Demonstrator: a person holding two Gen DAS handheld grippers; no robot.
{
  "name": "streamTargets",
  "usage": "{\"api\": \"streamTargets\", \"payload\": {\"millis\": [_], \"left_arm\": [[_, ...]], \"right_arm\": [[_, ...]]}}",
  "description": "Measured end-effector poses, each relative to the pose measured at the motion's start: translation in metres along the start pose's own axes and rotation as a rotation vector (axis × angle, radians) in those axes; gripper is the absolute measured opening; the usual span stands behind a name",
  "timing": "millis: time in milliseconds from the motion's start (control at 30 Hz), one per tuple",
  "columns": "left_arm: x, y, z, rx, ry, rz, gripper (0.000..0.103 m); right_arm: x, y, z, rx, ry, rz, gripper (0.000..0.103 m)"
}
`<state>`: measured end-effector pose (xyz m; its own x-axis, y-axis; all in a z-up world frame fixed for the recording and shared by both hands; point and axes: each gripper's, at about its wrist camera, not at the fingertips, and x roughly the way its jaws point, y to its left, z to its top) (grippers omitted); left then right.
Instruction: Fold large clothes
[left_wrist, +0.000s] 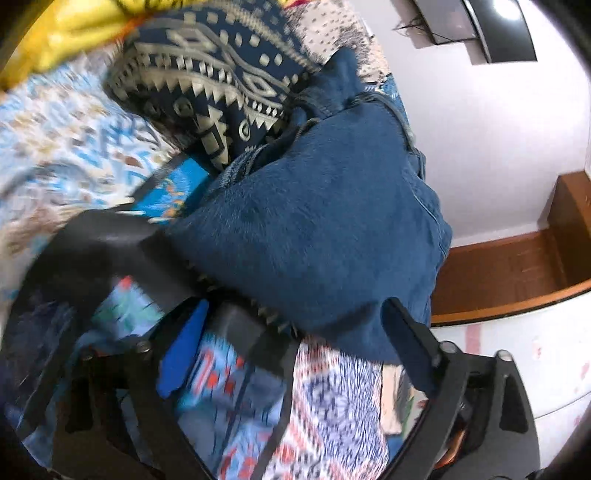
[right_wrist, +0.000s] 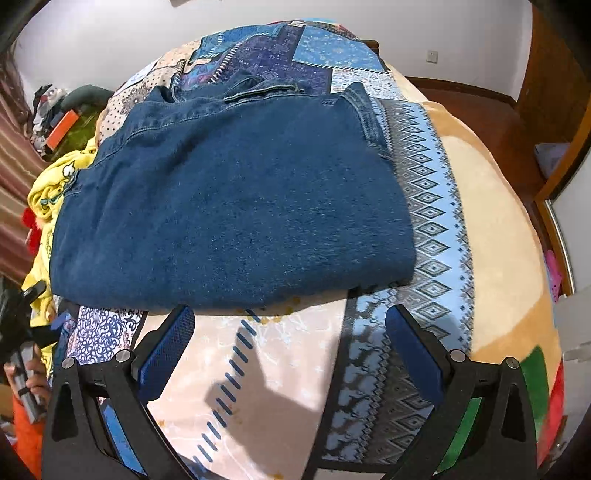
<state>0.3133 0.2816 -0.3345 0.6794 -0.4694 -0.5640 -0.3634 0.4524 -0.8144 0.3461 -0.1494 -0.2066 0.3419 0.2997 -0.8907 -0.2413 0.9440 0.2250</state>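
A pair of dark blue jeans (right_wrist: 236, 199) lies folded on the patterned bed cover (right_wrist: 266, 376). My right gripper (right_wrist: 290, 325) is open and empty, its blue-padded fingers (right_wrist: 166, 354) just short of the near folded edge. In the blurred left wrist view the jeans (left_wrist: 314, 236) fill the middle, with my left gripper (left_wrist: 295, 325) open at their edge. Its right finger (left_wrist: 410, 343) rests against the denim. A black gripper frame (left_wrist: 107, 236) lies across the left. In the right wrist view the left gripper and the hand holding it (right_wrist: 29, 354) show at the far left.
A yellow garment (right_wrist: 48, 192) lies left of the jeans. A dark blue patterned cloth (left_wrist: 210, 85) is bunched beyond them. A beige blanket (right_wrist: 495, 229) covers the bed's right side. Clutter (right_wrist: 62, 122) sits at the back left. Wooden furniture (left_wrist: 517, 266) and a white wall lie beyond the bed.
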Motion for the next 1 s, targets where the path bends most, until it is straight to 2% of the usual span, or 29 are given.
{"api": "streamTargets", "payload": {"millis": [67,133,267,433,467,533,600,767,900,1000], "left_arm": [[0.006,-0.003,0.007,0.004,-0.022,-0.019,0.087],[0.013,-0.01,0.016,0.022,-0.034,-0.017,0.076],[0.028,-0.023,0.028,0.035,-0.057,0.008,0.067],[0.016,-0.053,0.025,0.113,-0.117,0.085,0.037],[0.012,-0.061,0.024,0.123,-0.131,0.093,0.034],[-0.001,-0.074,0.023,0.136,-0.16,0.062,0.025],[-0.016,-0.096,0.027,0.173,-0.198,0.009,0.024],[-0.066,-0.153,0.024,0.322,-0.308,-0.021,0.021],[-0.108,-0.171,0.018,0.408,-0.396,0.013,0.021],[-0.135,-0.159,0.002,0.451,-0.428,0.068,0.021]], "right_arm": [[0.003,0.002,0.0,-0.002,0.007,0.008,0.103],[0.005,0.003,0.0,-0.007,0.014,0.001,0.103],[0.007,0.005,0.001,-0.006,0.029,-0.011,0.103],[-0.002,0.014,0.002,-0.008,0.015,-0.012,0.103],[-0.004,0.018,0.003,-0.014,0.011,-0.016,0.103],[-0.01,0.026,0.004,-0.028,0.003,-0.02,0.103],[-0.018,0.039,0.008,-0.051,-0.012,-0.021,0.103],[-0.032,0.086,0.017,-0.14,-0.058,-0.009,0.103],[-0.029,0.132,0.023,-0.222,-0.074,0.036,0.103],[-0.009,0.165,0.025,-0.277,-0.044,0.063,0.103]]}}
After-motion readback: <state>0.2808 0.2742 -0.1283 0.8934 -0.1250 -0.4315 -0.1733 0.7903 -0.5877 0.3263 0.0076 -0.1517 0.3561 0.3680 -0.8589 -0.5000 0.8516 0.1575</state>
